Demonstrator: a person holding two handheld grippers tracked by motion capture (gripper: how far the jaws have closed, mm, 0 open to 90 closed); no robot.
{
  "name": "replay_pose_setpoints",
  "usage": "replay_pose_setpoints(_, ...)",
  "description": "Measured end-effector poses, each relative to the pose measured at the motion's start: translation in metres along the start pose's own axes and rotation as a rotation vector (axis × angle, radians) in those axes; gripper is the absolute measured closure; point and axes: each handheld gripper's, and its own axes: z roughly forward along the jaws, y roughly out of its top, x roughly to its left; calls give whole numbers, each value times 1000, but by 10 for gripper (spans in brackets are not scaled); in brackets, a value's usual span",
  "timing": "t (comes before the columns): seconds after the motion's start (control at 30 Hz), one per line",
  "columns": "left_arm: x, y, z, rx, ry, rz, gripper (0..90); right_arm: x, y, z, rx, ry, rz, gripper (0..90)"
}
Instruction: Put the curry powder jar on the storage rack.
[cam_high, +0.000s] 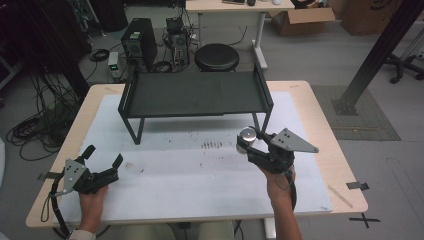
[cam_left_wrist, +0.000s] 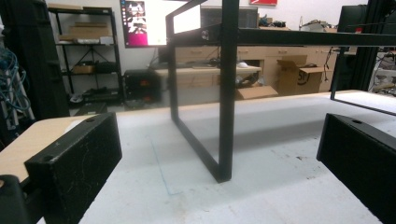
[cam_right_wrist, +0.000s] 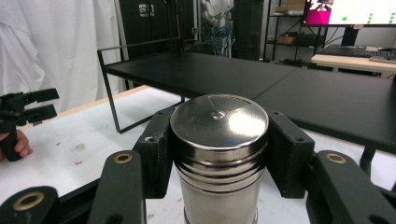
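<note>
A shiny steel canister (cam_right_wrist: 218, 154) with a flat lid stands upright between the two black jaws of my right gripper (cam_right_wrist: 218, 149), which is shut on its sides. From above, the canister (cam_high: 246, 137) is held over the white mat just in front of the black shelf rack's (cam_high: 192, 94) right front leg, in my right gripper (cam_high: 248, 145). My left gripper (cam_high: 104, 156) rests low at the table's front left, jaws spread wide and nothing between them. Its own camera looks between the two black pads (cam_left_wrist: 74, 161) at the rack's left leg (cam_left_wrist: 226, 93).
The low black metal rack stands across the back half of the white mat (cam_high: 200, 170) on a wooden table (cam_high: 325, 125). A round black stool (cam_high: 216, 56), computer towers and cables sit on the floor behind. A black post (cam_high: 375, 55) rises at the right.
</note>
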Motion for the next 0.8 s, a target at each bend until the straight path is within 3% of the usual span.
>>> replay_pose_setpoints(0.43, 0, 0, 0, 0, 0, 0, 3, -4, 42, 21, -18, 27, -42, 486)
replay_pose_setpoints(0.8, 0, 0, 0, 0, 0, -1, 3, -7, 65, 37, -21, 40, -55, 486)
